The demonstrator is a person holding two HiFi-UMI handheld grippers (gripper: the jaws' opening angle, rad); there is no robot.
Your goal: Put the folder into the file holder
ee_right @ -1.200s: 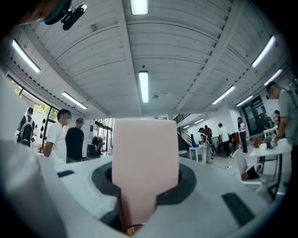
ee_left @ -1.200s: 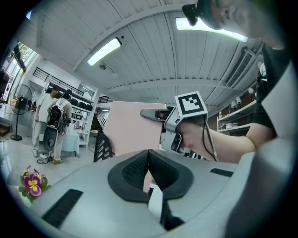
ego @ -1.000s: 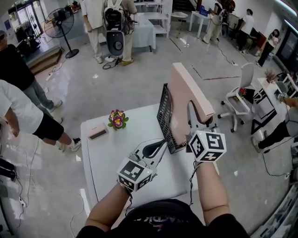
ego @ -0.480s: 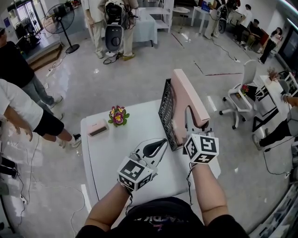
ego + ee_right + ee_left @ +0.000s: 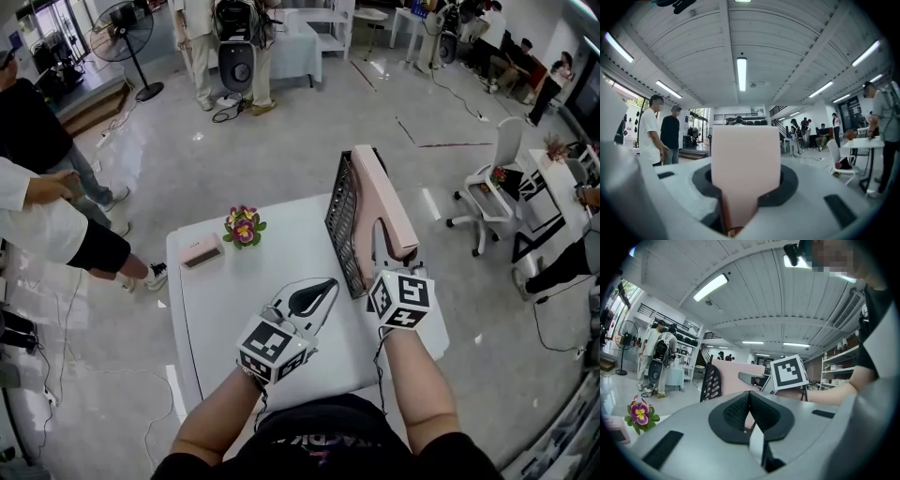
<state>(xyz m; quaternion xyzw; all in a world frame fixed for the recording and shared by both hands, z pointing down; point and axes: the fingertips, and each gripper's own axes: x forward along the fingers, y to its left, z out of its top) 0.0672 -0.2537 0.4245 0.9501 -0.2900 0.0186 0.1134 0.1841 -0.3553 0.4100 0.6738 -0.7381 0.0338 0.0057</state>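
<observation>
Dropped lower over white table (image 5: 225,319), into black mesh file holder (image 5: 339,217), since a second ago: pink folder (image 5: 377,199), upright, near edge clamped by right gripper (image 5: 392,248). Left gripper (image 5: 323,291) closed on nothing, just beside file holder.

Thick pink folder (image 5: 382,202) stands tilted on edge beside the black mesh file holder (image 5: 341,223), at the worktop's (image 5: 234,319) right side

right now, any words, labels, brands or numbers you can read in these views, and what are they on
No text can be read.
Print on the wearer's black shirt: blurred and cut off, unreadable.
Marker cubes: black and white square patterns only, no words.
Folder: plain pink face, no label showing.
Small pink box on the table: too small to tell.
</observation>
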